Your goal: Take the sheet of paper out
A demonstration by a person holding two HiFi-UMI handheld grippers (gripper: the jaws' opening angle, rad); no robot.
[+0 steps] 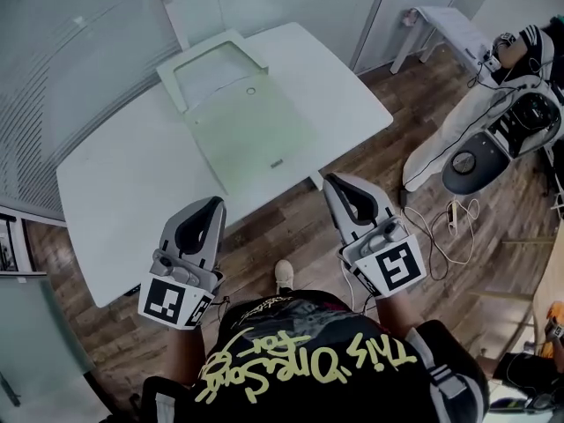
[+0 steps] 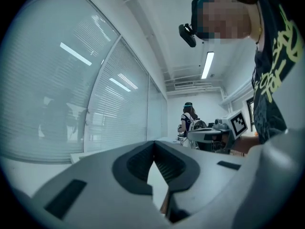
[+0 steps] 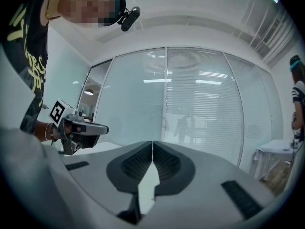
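Note:
A pale green translucent folder point(image 1: 247, 126) lies on the white table point(image 1: 106, 192), its flap folded open toward the far side. I cannot make out a sheet of paper inside it. My left gripper point(image 1: 214, 203) hovers level at the table's near edge, shut and empty; its jaws meet in the left gripper view point(image 2: 153, 142). My right gripper point(image 1: 333, 181) is beside it, just off the table's near right edge, also shut with nothing between the jaws point(image 3: 152, 142). Both grippers are short of the folder, and neither touches it.
A glass wall with blinds point(image 1: 79, 33) runs behind the table. On the wooden floor to the right lie white and black equipment point(image 1: 480, 139) and cables point(image 1: 449, 227), with a white bench point(image 1: 449, 29) behind. Another person point(image 2: 188, 120) stands far off.

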